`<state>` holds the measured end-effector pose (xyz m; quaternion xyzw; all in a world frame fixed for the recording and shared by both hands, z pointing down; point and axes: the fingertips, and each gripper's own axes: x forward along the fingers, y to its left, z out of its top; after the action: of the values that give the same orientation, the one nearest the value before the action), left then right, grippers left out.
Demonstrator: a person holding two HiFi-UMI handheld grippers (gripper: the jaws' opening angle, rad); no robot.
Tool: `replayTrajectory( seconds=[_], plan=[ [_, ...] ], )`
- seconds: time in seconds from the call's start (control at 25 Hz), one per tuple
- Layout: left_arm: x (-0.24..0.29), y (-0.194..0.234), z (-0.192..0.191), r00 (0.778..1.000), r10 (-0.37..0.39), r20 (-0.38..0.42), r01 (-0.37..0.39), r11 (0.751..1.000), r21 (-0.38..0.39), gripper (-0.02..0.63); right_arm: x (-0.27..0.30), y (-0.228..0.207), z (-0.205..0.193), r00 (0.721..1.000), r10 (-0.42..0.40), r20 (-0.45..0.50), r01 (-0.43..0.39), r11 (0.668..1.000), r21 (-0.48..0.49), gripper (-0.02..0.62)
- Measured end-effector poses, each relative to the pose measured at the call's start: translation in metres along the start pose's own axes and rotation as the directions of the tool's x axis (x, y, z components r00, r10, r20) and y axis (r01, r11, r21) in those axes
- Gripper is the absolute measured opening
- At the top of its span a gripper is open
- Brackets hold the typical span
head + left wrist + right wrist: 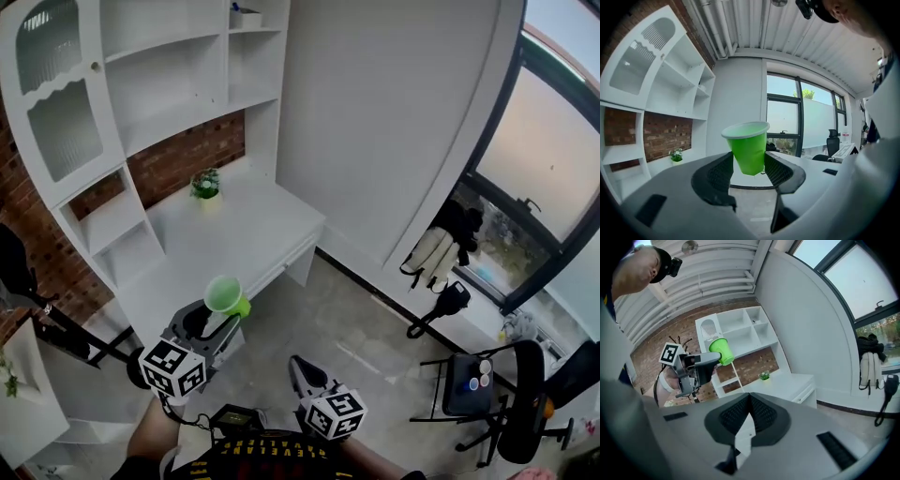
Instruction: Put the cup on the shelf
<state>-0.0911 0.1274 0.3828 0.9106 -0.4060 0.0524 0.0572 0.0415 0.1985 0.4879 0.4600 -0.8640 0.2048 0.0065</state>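
Note:
A bright green plastic cup [749, 146] sits upright between the jaws of my left gripper [748, 172], which is shut on its lower half. In the head view the cup [225, 295] is held low over the front edge of the white desk [253, 234]. The right gripper view shows the cup [721, 350] and the left gripper [696, 365] in front of the white shelf unit [740, 331]. The shelf unit [169, 84] rises behind the desk with open compartments. My right gripper [749, 412] is shut with nothing in it, low by the person's body [311, 382].
A small potted plant [205, 185] stands on the desk by the brick wall. A black office chair [492, 389] and a stand [439, 309] are on the floor at the right, under the window [544, 169]. A bag hangs on the wall [441, 246].

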Motion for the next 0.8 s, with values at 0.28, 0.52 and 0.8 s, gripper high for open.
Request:
replayTrajectory(
  seconds=[0.28,0.52,0.8],
  plan=[
    [0.016,0.06,-0.004,1.0,0.002,0.016,-0.001,0.999,-0.032,0.213,0.043,-0.01,0.007,0.997,-0.056,-0.047,0.055,0.998,-0.022,0.006],
    [0.053,0.09,-0.006,0.999,0.038,0.004,-0.038,0.998,-0.051,0.212,0.075,-0.044,0.012,0.997,-0.033,-0.068,0.034,0.999,0.0,0.006],
    [0.112,0.125,0.016,0.985,0.17,-0.015,-0.17,0.985,0.007,0.212,0.133,-0.107,0.058,0.996,0.083,-0.026,-0.083,0.996,0.012,0.006]
  ],
)
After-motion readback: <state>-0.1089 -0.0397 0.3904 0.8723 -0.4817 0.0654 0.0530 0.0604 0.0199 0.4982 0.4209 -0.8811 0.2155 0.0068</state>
